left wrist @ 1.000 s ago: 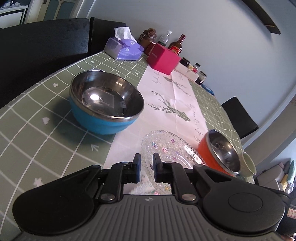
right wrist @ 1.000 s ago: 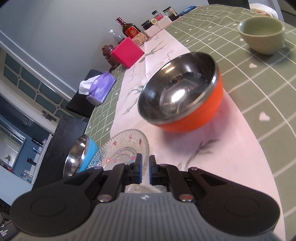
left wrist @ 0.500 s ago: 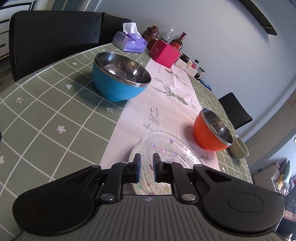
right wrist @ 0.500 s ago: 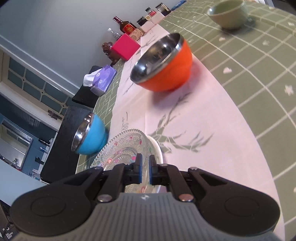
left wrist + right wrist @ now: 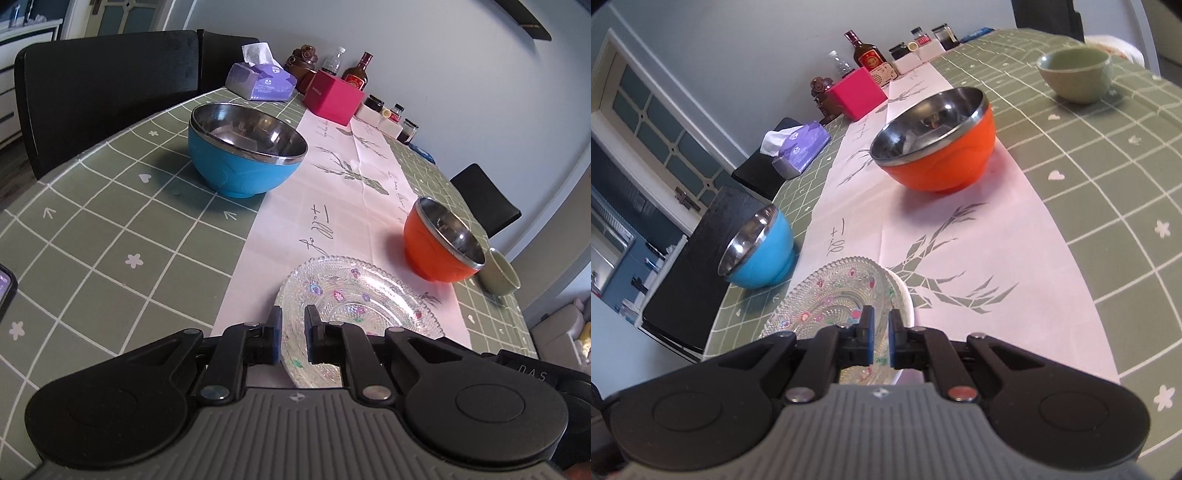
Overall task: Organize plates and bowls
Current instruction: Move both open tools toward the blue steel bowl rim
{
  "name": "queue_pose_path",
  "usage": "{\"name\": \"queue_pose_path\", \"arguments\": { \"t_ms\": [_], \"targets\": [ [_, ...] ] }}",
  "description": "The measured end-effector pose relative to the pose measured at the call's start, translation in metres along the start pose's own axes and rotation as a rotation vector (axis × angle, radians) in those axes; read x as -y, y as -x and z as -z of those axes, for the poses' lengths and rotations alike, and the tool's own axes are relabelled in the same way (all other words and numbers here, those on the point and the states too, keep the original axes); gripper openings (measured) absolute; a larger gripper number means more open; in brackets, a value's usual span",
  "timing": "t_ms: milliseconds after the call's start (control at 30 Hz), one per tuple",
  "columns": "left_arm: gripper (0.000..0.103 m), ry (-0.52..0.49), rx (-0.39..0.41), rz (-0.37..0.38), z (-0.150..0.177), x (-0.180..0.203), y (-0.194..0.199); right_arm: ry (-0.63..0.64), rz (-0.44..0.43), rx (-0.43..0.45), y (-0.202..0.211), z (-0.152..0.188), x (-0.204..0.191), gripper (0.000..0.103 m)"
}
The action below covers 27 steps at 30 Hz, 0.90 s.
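Fingers of both grippers: drawn close and clamped on the rim of one glass plate point(image 5: 354, 302), each from its own side.

Left gripper point(image 5: 293, 334): pads pinch the plate's near edge, with glass showing in the narrow gap between them. The gripper slants down toward the table.

Right gripper point(image 5: 878, 338): pads pinch the opposite edge of the same plate point(image 5: 834, 295). A white rim point(image 5: 905, 295) shows under the glass on its right side; whether this is a second plate beneath cannot be told.

Purpose of the double hold, as judged: a wide, shallow, slippery dish is steadier when gripped at two points on its rim, which keeps it level.

Glass plate: clear, beaded, with small coloured flowers. It sits low over the pale table runner point(image 5: 354, 184), near the table's front edge. Whether it rests on the runner or hangs just clear of it cannot be told.

Blue bowl point(image 5: 245, 155): steel-lined, upright, on the green checked cloth point(image 5: 110, 229) beside the runner, well apart from the plate.

Orange bowl point(image 5: 441, 242): steel-lined, upright on the runner, near the plate's far side.

Green cup point(image 5: 500, 275): small, just beyond the orange bowl.

Status, as judged: bowls not yet gathered; the plate is the piece in hand.
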<state>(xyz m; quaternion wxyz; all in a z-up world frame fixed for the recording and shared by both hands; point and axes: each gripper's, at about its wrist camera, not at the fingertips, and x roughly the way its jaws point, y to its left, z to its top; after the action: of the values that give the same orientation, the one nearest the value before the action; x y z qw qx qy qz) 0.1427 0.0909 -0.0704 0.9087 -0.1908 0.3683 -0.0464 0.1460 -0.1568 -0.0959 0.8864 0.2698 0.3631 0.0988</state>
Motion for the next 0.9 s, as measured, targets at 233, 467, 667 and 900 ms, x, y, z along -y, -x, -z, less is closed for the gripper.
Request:
{"name": "queue_pose_path", "arguments": {
  "t_ms": [233,467,667,900],
  "targets": [
    [0.013,-0.045,0.008,-0.02,0.0,0.005,0.0,0.088,0.041,0.01,-0.002,0.001,-0.008,0.005],
    [0.014,-0.035,0.032,-0.011,-0.001,0.001,0.002,0.177,0.081,0.015,-0.002,0.004,-0.013,0.006],
    [0.037,0.012,0.035,0.006,-0.003,-0.009,0.003,0.164,0.077,0.042,0.006,0.002,-0.009,0.013],
    [0.043,0.067,0.002,0.037,0.0,-0.013,-0.003,0.011,0.026,0.022,0.01,0.004,0.012,0.014]
  ]
}}
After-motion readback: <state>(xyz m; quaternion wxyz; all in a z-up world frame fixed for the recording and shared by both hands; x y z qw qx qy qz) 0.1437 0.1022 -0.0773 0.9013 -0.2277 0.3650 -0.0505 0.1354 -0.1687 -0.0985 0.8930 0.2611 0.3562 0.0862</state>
